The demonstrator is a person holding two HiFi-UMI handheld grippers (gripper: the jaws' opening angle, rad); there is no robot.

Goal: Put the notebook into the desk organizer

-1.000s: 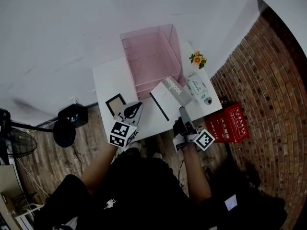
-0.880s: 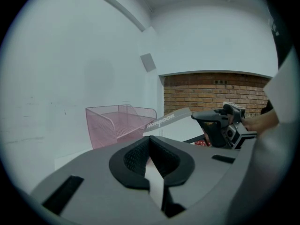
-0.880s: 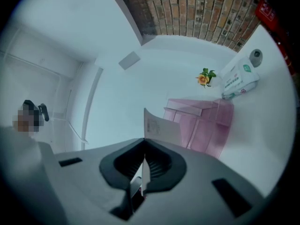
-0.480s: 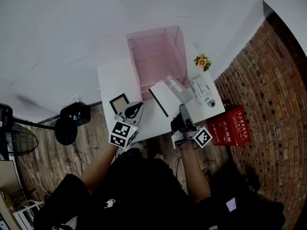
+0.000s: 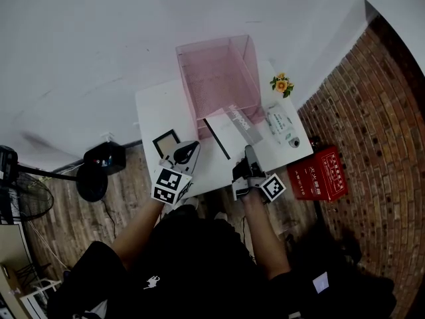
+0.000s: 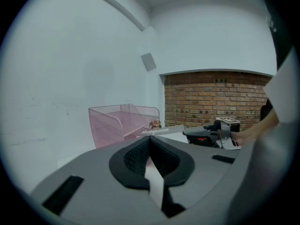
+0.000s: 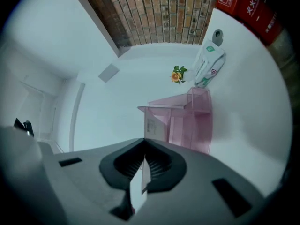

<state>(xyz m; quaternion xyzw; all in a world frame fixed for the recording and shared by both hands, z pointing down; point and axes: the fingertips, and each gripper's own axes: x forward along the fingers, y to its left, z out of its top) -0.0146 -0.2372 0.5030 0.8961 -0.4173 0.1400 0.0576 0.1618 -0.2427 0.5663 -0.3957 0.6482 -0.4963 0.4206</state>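
The pink wire-mesh desk organizer [image 5: 216, 78] stands at the back of the white table [image 5: 156, 108]. My right gripper [image 5: 246, 155] is shut on the near edge of the grey-and-white notebook [image 5: 232, 126], which hangs tilted above the table with its far edge at the organizer's front. In the right gripper view the notebook [image 7: 151, 125] runs edge-on from the right gripper [image 7: 144, 145] toward the organizer [image 7: 187, 125]. My left gripper [image 5: 186, 153] hovers over the table's front left, shut and with nothing in it. The left gripper view shows the notebook [image 6: 157, 131] beside the organizer [image 6: 119, 123].
A small black-framed square [image 5: 165, 141] lies on the table just beyond the left gripper. A wipes pack [image 5: 277, 123] and a little flower pot [image 5: 282, 84] sit at the table's right edge. A red box [image 5: 323, 171] stands on the floor by the brick wall.
The right gripper has carried the notebook forward and to the left, so its far edge now reaches the organizer's front. The left gripper has hardly moved.
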